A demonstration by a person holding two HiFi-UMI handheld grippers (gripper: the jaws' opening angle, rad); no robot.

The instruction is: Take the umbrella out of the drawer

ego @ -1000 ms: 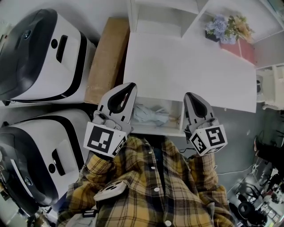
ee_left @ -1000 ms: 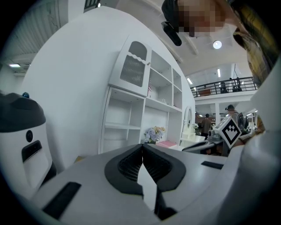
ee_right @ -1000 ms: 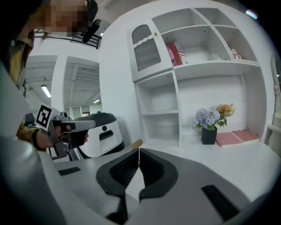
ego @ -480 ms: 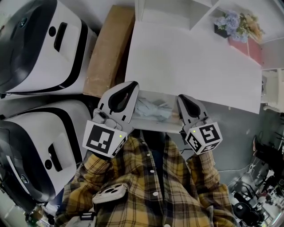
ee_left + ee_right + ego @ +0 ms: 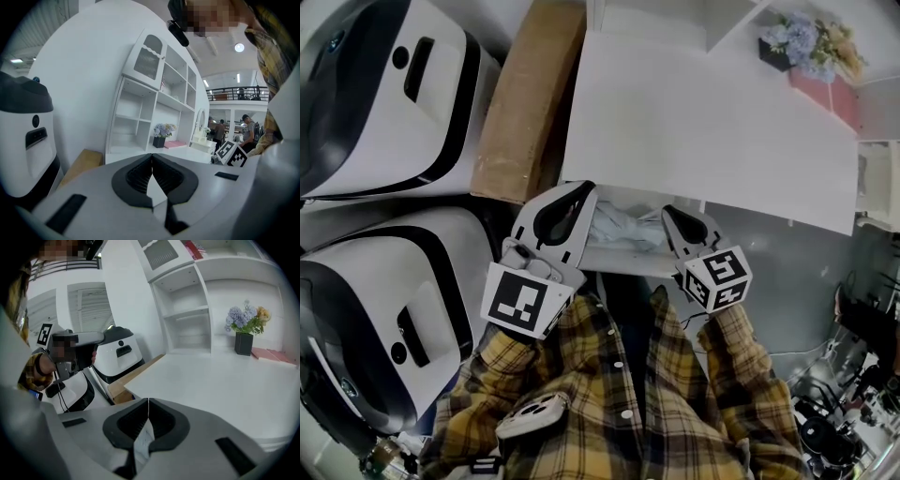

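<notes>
Having lowered left gripper [image 5: 579, 190] and right gripper [image 5: 671, 215] beside the umbrella [image 5: 617, 225] in the drawer [image 5: 619, 262], fingers closed and empty, must open to grasp.

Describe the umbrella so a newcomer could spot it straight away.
Find the big white desk; under its near edge a shallow white drawer stands open. The umbrella is the crumpled pale grey-blue bundle inside, the only soft, wrinkled thing among smooth white boards.

On your left sit two white-and-black machines [image 5: 384, 309]. A brown board [image 5: 520, 103] lies between the far one and the white counter [image 5: 703, 122], whose far right corner bears potted flowers [image 5: 806, 42] beside a pink box [image 5: 827, 90].
</notes>
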